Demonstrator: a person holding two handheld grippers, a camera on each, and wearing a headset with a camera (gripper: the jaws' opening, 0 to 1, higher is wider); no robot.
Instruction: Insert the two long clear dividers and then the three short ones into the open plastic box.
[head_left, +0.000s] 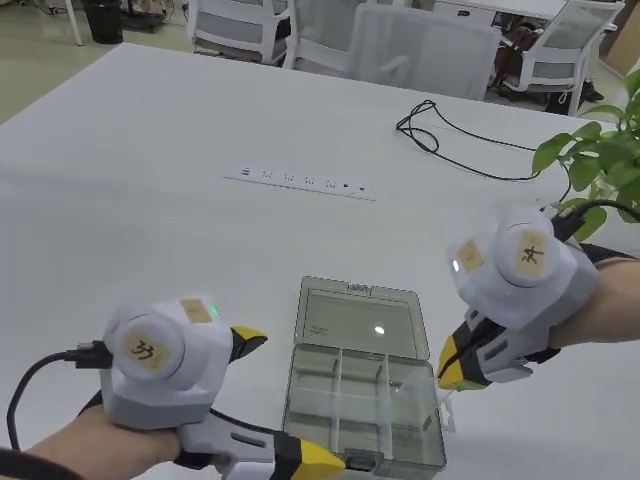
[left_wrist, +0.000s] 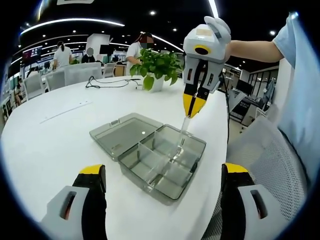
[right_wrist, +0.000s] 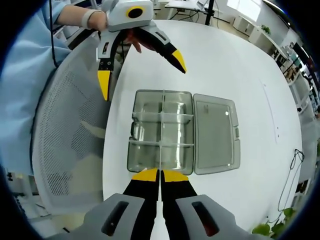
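leaves broad bare table (head_left: 150, 150) far and left of the open box (head_left: 365, 405), tight by the near edge. spreads left gripper (left_wrist: 163, 170) wide, empty. pinches a clear divider (left_wrist: 183, 131) in right gripper (left_wrist: 192, 107), plain from the left gripper view.

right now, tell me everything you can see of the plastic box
The plastic box is smoky, see-through grey and sits on the white table. Its lid lies open and flat behind the tray. Clear dividers already split the tray into compartments. The right gripper, fingers shut, holds a clear divider upright, reaching into the tray's right end. The open left gripper hovers at its left end; whether it touches is unclear.
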